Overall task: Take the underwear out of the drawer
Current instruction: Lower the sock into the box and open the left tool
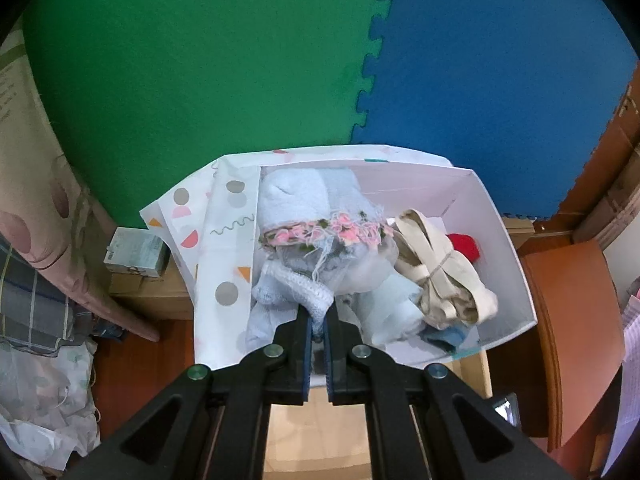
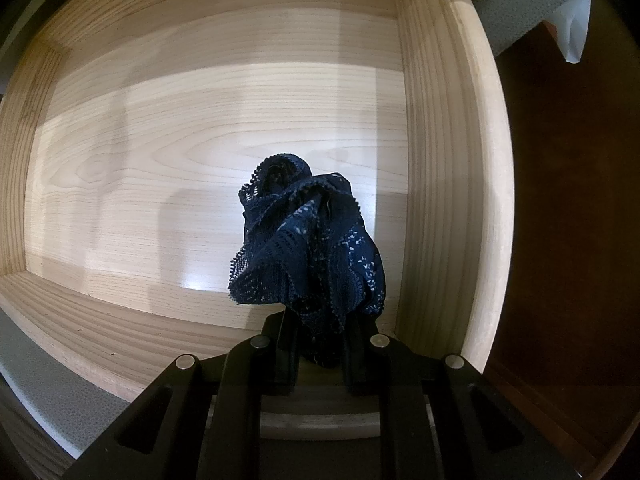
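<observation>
Fingers (image 2: 320,236) grasp navy underwear (image 2: 308,248) over the wooden drawer (image 2: 200,120); left fingers (image 1: 319,312) pinch pale knit (image 1: 296,292) (green-blue mat (image 1: 240,60) beyond).

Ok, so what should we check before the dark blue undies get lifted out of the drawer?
1. Right gripper shut on the navy lace underwear: ok.
2. Underwear bunched between the fingers, nothing trailing far: ok.
3. Wooden drawer open with room above to lift: ok.
4. Rest of drawer floor bare, nothing else to snag: ok.
5. Left gripper shut on pale blue knit cloth in the white box, out of the way: ok.
6. How firm the right grip is: cannot tell.
</observation>
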A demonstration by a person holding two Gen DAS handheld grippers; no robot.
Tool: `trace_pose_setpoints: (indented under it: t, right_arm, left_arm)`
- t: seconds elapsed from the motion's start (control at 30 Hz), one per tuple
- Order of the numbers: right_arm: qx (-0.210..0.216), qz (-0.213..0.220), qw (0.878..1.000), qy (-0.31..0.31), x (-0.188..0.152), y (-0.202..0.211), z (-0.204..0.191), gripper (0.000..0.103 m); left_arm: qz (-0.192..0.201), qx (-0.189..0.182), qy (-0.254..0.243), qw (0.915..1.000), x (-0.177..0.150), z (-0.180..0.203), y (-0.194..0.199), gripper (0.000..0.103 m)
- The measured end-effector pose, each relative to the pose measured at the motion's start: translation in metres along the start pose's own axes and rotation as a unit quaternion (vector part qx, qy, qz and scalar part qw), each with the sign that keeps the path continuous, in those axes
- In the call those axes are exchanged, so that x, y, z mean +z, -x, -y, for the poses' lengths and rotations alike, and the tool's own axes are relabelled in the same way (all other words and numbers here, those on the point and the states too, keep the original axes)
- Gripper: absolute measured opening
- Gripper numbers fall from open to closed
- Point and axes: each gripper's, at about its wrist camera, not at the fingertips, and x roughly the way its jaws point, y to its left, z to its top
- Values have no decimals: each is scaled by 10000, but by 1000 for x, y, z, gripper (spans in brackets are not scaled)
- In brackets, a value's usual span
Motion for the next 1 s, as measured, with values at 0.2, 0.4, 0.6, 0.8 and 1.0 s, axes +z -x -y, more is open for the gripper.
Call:
trace_pose_setpoints:
  t: [0.2,0.4,0.6,0.8,1.0]
  right_arm:
    - [-1,-1,10000,6,-1,0,0,15]
    - [-5,1,10000,11,0,0,0,15]
    - [-14,2,10000,16,0,0,0,15]
    - [-16,5,10000,20,0,0,0,15]
    - [-15,7,10000,21,0,0,0,15]
  left_arm:
    - [-156,12,15,9999,11,2,-30,4]
    - [-367,7,58,9993,9,2,-61,4]
    - [-428,-42,83,9990,3,2,-76,5]
    - [-498,-12,84,9987,3,1,-76,8]
    - [-515,84,-1,9986,1,3,-70,13]
